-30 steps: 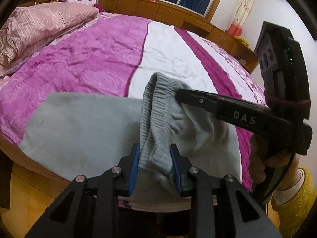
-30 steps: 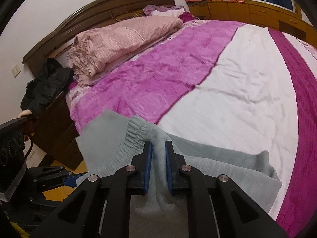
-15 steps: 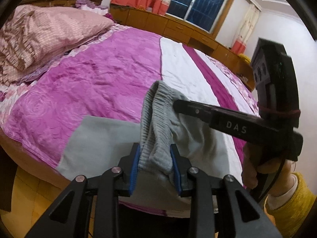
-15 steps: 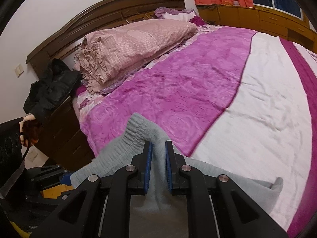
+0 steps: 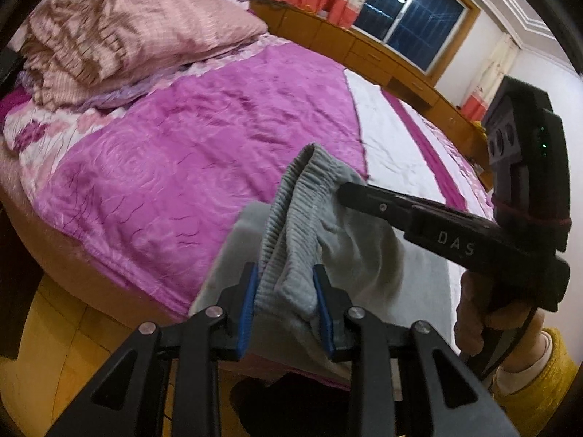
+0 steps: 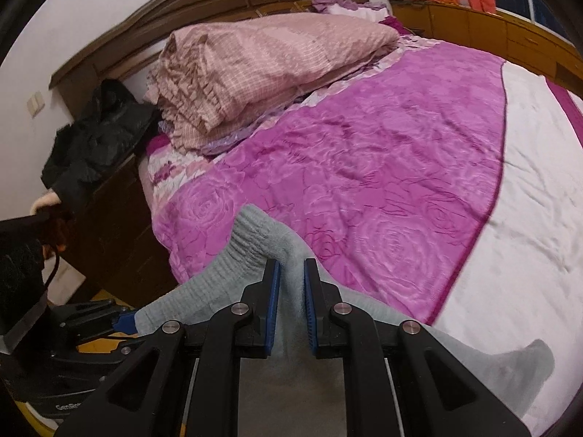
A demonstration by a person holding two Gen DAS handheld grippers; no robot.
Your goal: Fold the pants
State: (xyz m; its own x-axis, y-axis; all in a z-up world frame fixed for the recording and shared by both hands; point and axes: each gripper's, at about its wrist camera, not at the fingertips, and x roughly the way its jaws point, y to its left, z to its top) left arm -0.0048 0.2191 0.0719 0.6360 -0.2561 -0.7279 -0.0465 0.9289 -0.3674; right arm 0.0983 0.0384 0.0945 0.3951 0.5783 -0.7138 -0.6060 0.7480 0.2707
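Bedroom, purple bedspread (image 5: 189, 153) | grey pants (image 5: 291, 240) waistband is clamped by left gripper (image 5: 284, 302) | right gripper (image 6: 291, 302) is clenched on pants

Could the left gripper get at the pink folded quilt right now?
Probably not: the left gripper is clamped on the grey pants, and the pink quilt lies far across the bed.

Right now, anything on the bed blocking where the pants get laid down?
Nothing visible. Both grippers, left and right, grip the grey pants at the waistband. The purple bedspread ahead is bare; the pink quilt sits far off by the headboard.
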